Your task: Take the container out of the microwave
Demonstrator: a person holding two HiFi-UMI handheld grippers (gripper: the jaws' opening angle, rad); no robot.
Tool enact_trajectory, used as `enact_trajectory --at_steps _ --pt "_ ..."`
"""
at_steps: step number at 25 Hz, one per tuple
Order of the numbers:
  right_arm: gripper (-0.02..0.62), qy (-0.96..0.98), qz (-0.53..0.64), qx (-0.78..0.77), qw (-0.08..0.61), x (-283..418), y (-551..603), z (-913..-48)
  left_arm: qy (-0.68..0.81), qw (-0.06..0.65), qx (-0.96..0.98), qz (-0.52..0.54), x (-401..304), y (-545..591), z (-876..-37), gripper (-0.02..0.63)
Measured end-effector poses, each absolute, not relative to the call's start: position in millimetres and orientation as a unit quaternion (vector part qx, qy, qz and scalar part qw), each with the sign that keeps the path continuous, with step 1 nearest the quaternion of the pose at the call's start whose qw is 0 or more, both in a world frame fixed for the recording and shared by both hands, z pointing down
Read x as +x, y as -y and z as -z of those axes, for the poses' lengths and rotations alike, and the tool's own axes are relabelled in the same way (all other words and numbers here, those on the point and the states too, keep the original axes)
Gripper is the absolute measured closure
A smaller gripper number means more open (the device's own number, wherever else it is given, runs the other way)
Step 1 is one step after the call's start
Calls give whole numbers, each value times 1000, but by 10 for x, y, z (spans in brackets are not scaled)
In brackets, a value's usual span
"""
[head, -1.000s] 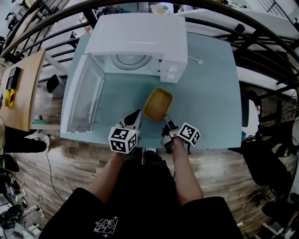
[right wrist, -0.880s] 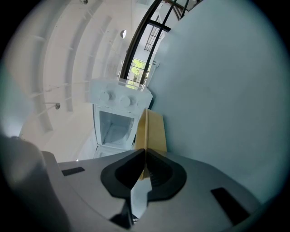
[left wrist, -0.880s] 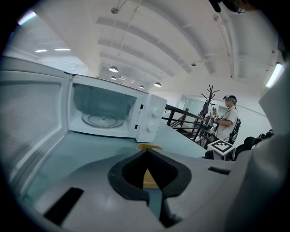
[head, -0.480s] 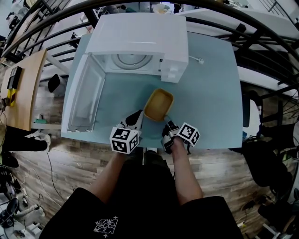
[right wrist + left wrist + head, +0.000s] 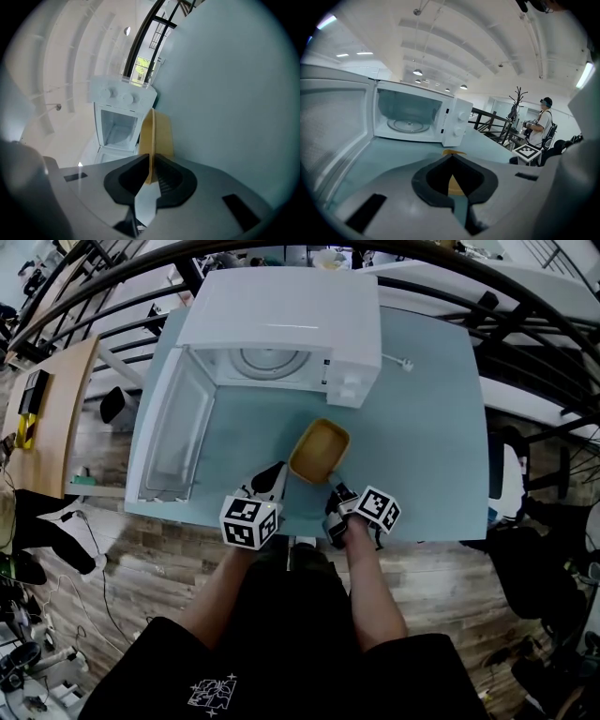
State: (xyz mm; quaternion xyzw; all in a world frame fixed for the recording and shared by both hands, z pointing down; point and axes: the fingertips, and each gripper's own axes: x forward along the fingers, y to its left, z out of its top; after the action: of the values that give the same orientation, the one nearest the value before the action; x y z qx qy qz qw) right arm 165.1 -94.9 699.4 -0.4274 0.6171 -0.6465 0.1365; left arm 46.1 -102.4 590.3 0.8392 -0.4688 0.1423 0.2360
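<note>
Pressure from the right tongs [image 5: 151, 159] clamps the near wall of the yellow container [image 5: 319, 448], probably because that thin rim is the only edge to seize. The left tongs [image 5: 451, 158] sit pressed together, empty, just beside it. The container rests on the tabletop [image 5: 422, 427], already outside the open microwave [image 5: 281, 320], in front of its cavity.

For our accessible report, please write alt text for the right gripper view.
The right claw is closed on the rim of a tan container that sits on a pale blue table. Behind it stands a white microwave, open.
</note>
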Motion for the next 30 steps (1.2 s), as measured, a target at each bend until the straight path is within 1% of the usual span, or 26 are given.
enact_trajectory --at_steps 2,6,19,26,30 --pt "571 -619 646 -426 135 1650 951 -6992 470 235 839 -144 453 1019 -5900 600" --pt "528 -622 647 -422 131 1639 937 -6981 473 233 837 -146 422 1002 -5880 600" --pt "497 -637 636 -418 123 1762 825 -6879 481 222 836 -141 299 938 -5756 600" --pt "508 -666 605 -417 129 1847 871 -6562 485 211 839 -125 170 989 -5560 600" --pt "560 -701 562 -421 123 1787 941 -6232 485 200 845 -106 70 1027 -5346 600"
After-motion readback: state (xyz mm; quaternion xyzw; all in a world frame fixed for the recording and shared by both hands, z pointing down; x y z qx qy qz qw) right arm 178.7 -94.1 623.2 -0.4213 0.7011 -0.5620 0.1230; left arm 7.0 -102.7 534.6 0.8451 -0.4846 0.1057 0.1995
